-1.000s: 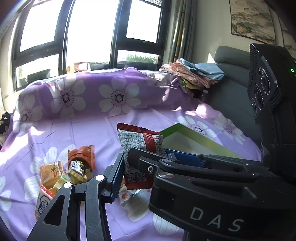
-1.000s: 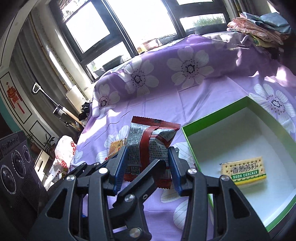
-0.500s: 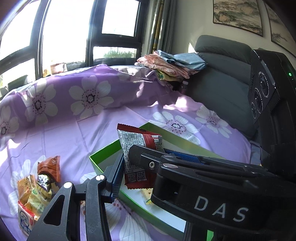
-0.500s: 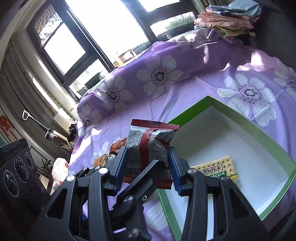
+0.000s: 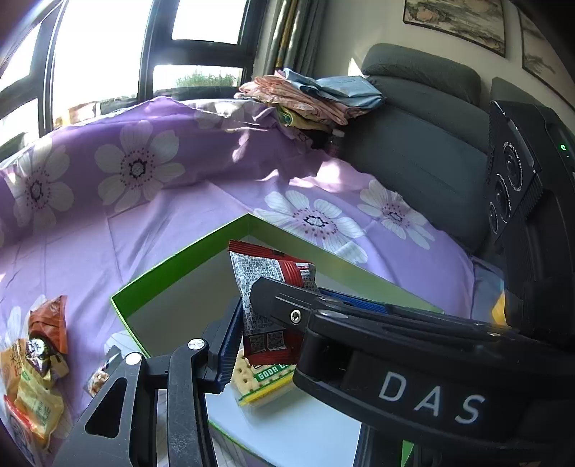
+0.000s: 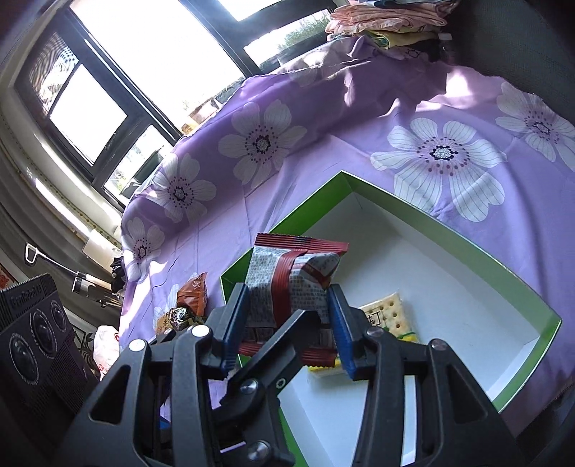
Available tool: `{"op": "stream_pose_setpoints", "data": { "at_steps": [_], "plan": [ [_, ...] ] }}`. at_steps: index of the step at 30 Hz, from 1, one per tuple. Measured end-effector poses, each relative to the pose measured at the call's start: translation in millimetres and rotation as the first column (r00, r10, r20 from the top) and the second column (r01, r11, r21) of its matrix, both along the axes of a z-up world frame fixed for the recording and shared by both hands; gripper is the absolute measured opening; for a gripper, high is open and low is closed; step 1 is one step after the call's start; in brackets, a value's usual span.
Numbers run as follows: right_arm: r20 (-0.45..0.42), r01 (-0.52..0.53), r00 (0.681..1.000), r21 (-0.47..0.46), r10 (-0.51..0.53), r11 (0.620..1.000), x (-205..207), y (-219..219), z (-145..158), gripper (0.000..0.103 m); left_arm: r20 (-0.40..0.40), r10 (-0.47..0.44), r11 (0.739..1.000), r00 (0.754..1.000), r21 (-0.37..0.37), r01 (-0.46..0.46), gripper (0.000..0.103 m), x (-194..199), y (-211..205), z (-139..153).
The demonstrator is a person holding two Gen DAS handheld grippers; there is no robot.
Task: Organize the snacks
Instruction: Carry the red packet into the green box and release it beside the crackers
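only the right view shows both gripper (image 6: 287,316) fingers clamping the red packet (image 6: 291,283) above the box (image 6: 467,244).

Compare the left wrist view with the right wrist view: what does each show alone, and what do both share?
Left wrist only: framed pictures on the wall. Right wrist only: a white bag at the far left, and the right gripper with both pads clamping the red packet. Both: that packet, the green box, the cracker pack inside it and the purple sheet.
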State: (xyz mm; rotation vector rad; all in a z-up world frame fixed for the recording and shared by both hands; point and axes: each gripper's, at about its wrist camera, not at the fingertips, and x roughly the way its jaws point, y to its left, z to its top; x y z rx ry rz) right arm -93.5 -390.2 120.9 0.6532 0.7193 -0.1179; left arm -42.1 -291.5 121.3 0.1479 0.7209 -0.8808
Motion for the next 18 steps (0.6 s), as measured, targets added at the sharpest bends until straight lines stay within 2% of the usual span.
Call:
{"op": "stream_pose_setpoints", "data": {
  "at_steps": [8, 18],
  "plan": [
    [-0.092, 0.012, 0.996, 0.010, -0.011, 1.000, 11.0, -8.7, -18.6, 0.048, -0.104, 0.001, 1.000, 0.995, 0.029, 0.002, 0.043, 9.9, -7.8, -20.7],
    [-0.146, 0.024, 0.989, -0.008, -0.024, 1.000, 14.5, -11.3, -27.7, 0.048, -0.185, 0.008, 0.999, 0.983, 0.037, -0.001, 0.042, 14.8, -9.0, -33.3]
  ]
}}
